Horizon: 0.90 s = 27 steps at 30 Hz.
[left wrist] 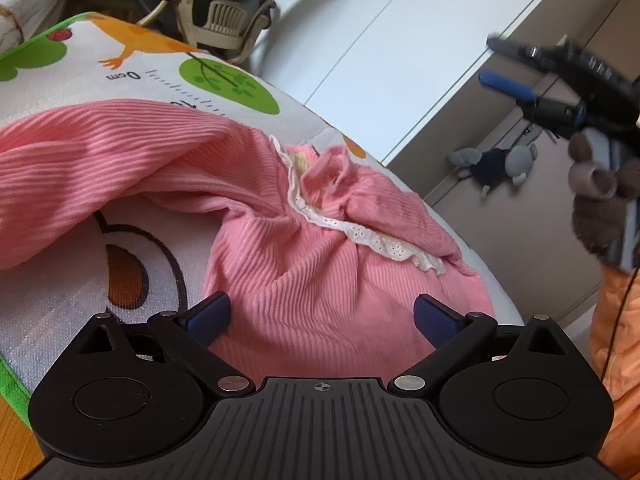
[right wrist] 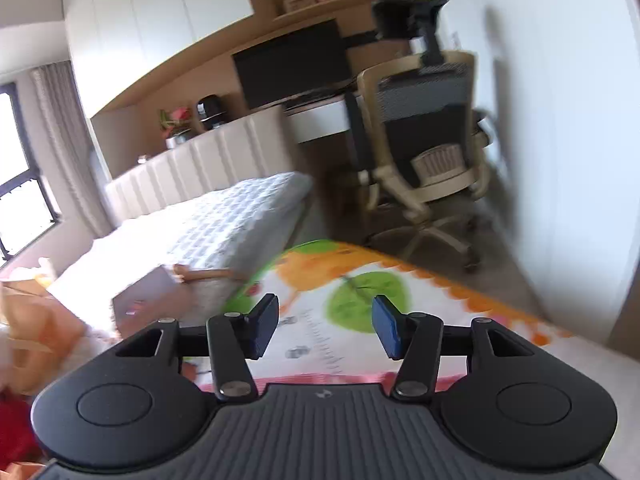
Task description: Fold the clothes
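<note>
A pink ribbed garment (left wrist: 296, 256) with a white lace trim (left wrist: 360, 236) lies crumpled on a cartoon-printed play mat (left wrist: 152, 248). My left gripper (left wrist: 322, 316) is open just above the near part of the pink cloth, with nothing between its blue pads. In the left wrist view the right gripper (left wrist: 516, 64) hangs in the air at the upper right, held by a gloved hand (left wrist: 600, 196), well clear of the garment. In its own view my right gripper (right wrist: 325, 326) is open and empty above the mat (right wrist: 360, 292); a thin strip of pink cloth (right wrist: 320, 380) shows just below its fingers.
An office chair (right wrist: 424, 128) stands past the mat's far edge, beside a desk with a monitor (right wrist: 292, 64). A bed with a white quilt (right wrist: 224, 220) lies to the left. A grey stuffed toy (left wrist: 496, 164) lies on the floor by white cabinets. An orange sleeve (left wrist: 616, 344) is at right.
</note>
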Motion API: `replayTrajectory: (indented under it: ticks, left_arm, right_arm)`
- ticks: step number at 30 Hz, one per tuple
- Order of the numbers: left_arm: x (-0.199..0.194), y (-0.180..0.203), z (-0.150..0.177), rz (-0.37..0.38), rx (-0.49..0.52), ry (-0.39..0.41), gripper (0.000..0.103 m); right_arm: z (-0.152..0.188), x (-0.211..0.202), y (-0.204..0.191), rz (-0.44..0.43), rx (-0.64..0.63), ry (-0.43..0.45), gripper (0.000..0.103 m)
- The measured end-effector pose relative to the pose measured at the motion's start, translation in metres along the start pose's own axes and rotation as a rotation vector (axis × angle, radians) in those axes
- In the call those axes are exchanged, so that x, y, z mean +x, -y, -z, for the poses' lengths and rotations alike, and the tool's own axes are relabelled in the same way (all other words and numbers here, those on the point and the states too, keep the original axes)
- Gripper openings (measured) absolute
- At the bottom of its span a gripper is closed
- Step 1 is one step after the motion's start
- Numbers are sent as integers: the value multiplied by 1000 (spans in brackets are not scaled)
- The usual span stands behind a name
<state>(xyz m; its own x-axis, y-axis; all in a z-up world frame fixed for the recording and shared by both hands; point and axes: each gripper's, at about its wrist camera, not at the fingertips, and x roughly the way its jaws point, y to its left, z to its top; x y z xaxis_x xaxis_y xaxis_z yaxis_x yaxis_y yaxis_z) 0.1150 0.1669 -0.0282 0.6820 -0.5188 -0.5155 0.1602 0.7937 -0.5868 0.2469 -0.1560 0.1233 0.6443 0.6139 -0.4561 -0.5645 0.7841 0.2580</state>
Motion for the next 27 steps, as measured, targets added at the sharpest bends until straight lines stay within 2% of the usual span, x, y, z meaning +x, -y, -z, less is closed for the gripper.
replayTrajectory:
  ticks: [2, 5, 7, 8, 10, 13, 14, 21, 22, 23, 24, 26, 27]
  left_arm:
    - [-3, 4, -3, 26, 2, 12, 101]
    - [-11, 12, -9, 52, 15, 44, 101]
    - [-15, 14, -13, 13, -6, 75, 101]
    - [-18, 12, -15, -12, -26, 92, 101]
    - [-28, 9, -18, -103, -17, 141, 101]
    - [-44, 4, -23, -250, 12, 217, 101]
    - [-48, 3, -25, -311, 54, 212, 101]
    - [-40, -10, -16, -658, 409, 38, 100]
    - [-38, -13, -16, -683, 433, 24, 98]
    - [-36, -15, -16, -697, 444, 14, 82]
    - [-34, -18, -19, -714, 450, 5, 55]
    - [-34, -20, -30, -730, 450, 11, 45]
    - [-34, -20, -36, -735, 449, 16, 32]
  right_arm:
    - [18, 3, 15, 93, -42, -23, 52]
    - [64, 18, 33, 250, -150, -94, 52]
    - [99, 32, 45, 309, -188, -164, 52]
    - [114, 38, 51, 310, -180, -202, 52]
    - [140, 45, 58, 295, -152, -239, 52]
    - [150, 45, 59, 282, -174, -179, 52]
    - [151, 45, 61, 275, -165, -176, 52]
    - [151, 42, 78, 216, -84, -138, 55]
    - [151, 40, 78, 214, -80, -136, 55]
    - [152, 39, 78, 213, -79, -134, 55]
    - [152, 38, 78, 213, -78, -133, 55]
    - [152, 37, 78, 211, -73, -128, 55]
    - [153, 36, 79, 208, -68, -124, 56]
